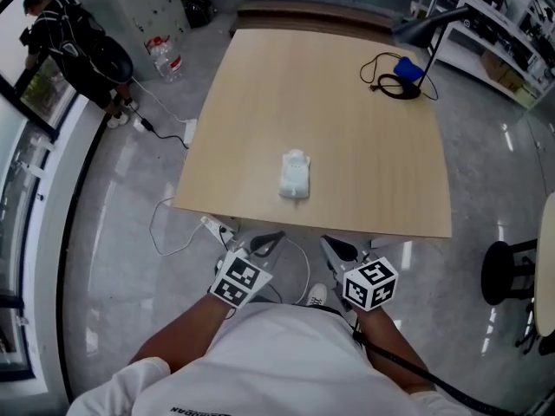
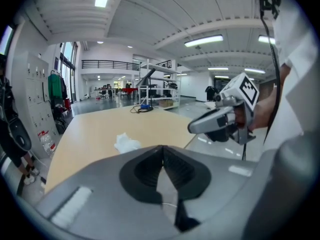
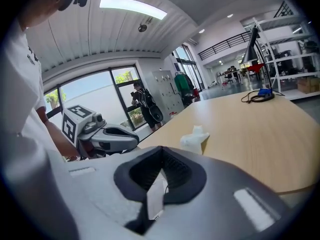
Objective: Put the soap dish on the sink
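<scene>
A small white moulded piece (image 1: 295, 176) lies alone near the middle of the wooden table (image 1: 364, 163). It also shows in the left gripper view (image 2: 127, 143) and the right gripper view (image 3: 195, 138). I cannot tell sink and soap dish apart in it. Both grippers hang side by side in front of the table's near edge, well short of the white piece. My left gripper (image 1: 270, 241) (image 2: 162, 156) has its jaws shut with nothing between them. My right gripper (image 1: 334, 248) (image 3: 160, 161) is also shut and empty.
A black cable with a blue part (image 1: 399, 76) and a desk lamp (image 1: 434, 24) stand at the table's far right corner. A power strip with cords (image 1: 217, 228) lies on the floor under the near edge. A stool (image 1: 507, 271) is at the right, and a person (image 1: 82, 46) stands far left.
</scene>
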